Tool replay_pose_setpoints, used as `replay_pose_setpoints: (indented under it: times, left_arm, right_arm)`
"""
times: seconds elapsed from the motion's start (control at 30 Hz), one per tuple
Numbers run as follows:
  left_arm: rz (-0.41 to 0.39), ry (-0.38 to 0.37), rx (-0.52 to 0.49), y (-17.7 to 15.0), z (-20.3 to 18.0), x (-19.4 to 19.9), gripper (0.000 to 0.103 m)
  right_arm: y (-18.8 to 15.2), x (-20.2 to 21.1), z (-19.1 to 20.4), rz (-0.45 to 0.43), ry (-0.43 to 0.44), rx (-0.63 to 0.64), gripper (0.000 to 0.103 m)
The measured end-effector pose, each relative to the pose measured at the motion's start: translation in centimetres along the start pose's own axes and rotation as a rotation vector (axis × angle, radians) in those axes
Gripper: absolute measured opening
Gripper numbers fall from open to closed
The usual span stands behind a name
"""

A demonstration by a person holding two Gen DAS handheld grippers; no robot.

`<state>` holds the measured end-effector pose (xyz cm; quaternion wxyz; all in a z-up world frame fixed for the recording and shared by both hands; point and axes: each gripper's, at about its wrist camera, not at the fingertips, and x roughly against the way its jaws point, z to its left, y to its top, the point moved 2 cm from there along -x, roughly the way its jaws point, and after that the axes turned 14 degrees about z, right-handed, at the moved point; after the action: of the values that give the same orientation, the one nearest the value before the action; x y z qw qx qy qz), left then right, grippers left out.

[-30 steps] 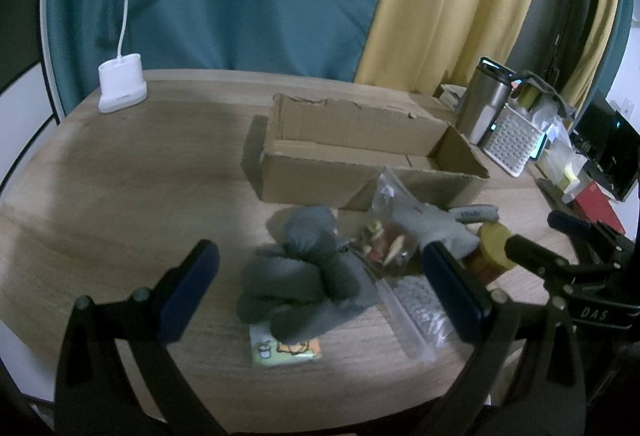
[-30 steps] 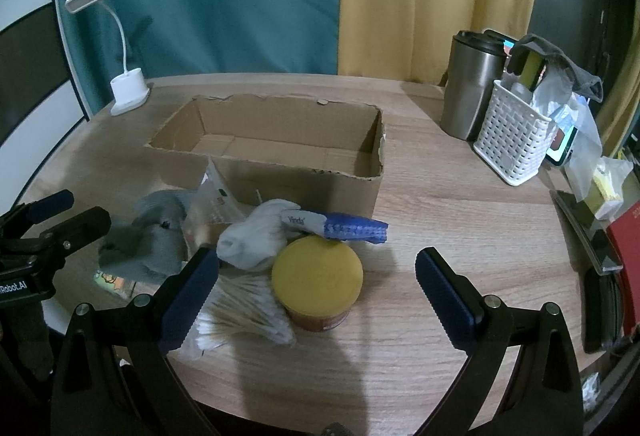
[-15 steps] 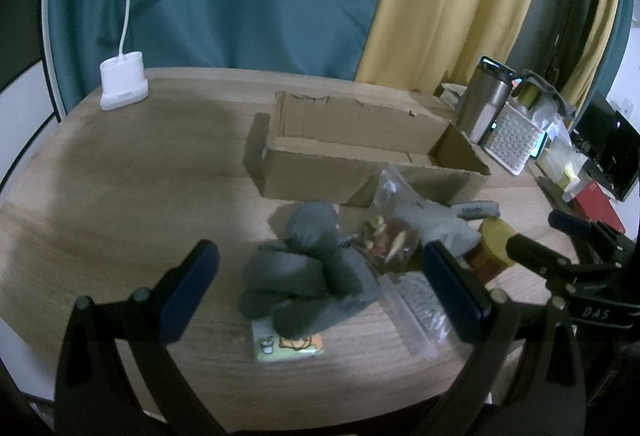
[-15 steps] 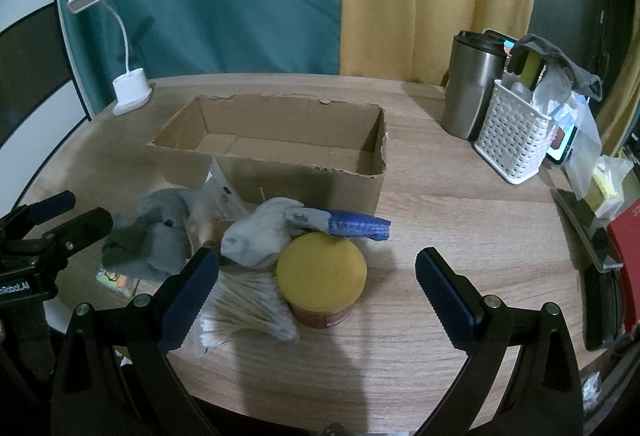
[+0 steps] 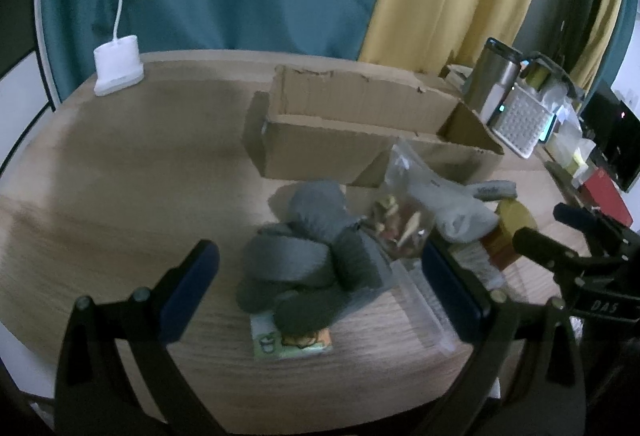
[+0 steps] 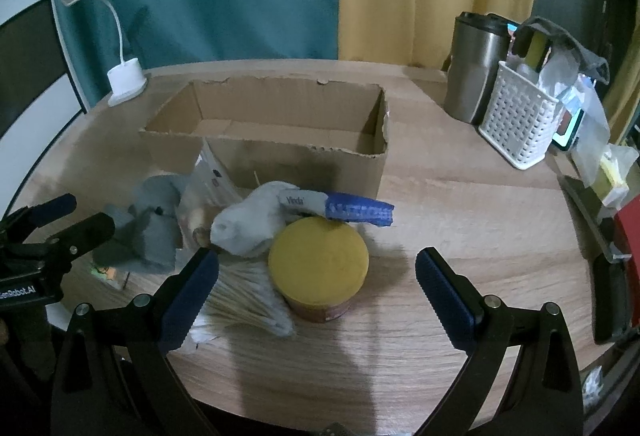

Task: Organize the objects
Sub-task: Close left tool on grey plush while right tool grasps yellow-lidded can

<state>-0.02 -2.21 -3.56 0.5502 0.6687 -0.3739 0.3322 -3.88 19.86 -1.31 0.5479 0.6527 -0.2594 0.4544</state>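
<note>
Sitting open-topped on the wooden table point(image 6: 460, 203): cardboard box point(image 6: 304, 171), long axis running left to right across the right wrist view, near wall facing the clutter.

Lying heaped just in front of the box: grey sock bundle point(image 5: 312, 256), resting on top of a small yellow-green card point(image 5: 294, 344); clear snack bag point(image 5: 404, 220) beside it, standing tilted against the box wall; light grey cloth point(image 6: 250, 224) leaning on the tissue pack point(image 6: 344, 209), whose long axis is running left to right with the blue end pointing right. Standing upright just below the pack: yellow-lidded jar point(image 6: 318, 262), lid facing up. Lying flat to the jar's left and touching it: bag of cotton swabs point(image 6: 244, 306), sticks running roughly left to right.

Hovering low over the sock bundle: left gripper point(image 5: 320, 292), fingers spread wide, holding nothing. Hovering over the jar: right gripper point(image 6: 318, 294), fingers likewise spread wide and empty, jar sitting between them but untouched.

Standing at the table's far side: white desk lamp point(image 6: 126, 79), steel tumbler point(image 6: 474, 67), white basket point(image 6: 518, 123).
</note>
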Motion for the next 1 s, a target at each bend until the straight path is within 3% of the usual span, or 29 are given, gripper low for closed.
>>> replay_pose_setpoints:
  times: [0.57,0.67,0.8,0.9,1.0]
  left_arm:
    - [0.08,0.034,-0.032,0.4,-0.7,-3.7,0.102]
    - [0.091,0.037,-0.046,0.6,-0.9,-4.3,0.101]
    - [0.11,0.047,-0.063,0.8,-1.1,-5.2,0.087]
    - [0.117,0.055,-0.065,1.0,-1.0,-5.6,0.086]
    - [0.119,0.052,-0.071,1.0,-1.1,-5.8,0.082]
  right_arm:
    - [0.3,-2.6,-1.0,0.046,0.036,-0.013,0.1]
    - [0.3,-3.1,-1.1,0.064,0.038,-0.016,0.087]
    - [0.2,-3.6,-1.2,0.077,0.042,-0.016,0.087]
    - [0.2,-3.8,-1.2,0.08,0.047,-0.015,0.086]
    - [0.1,-4.0,-1.2,0.088,0.054,-0.014,0.077]
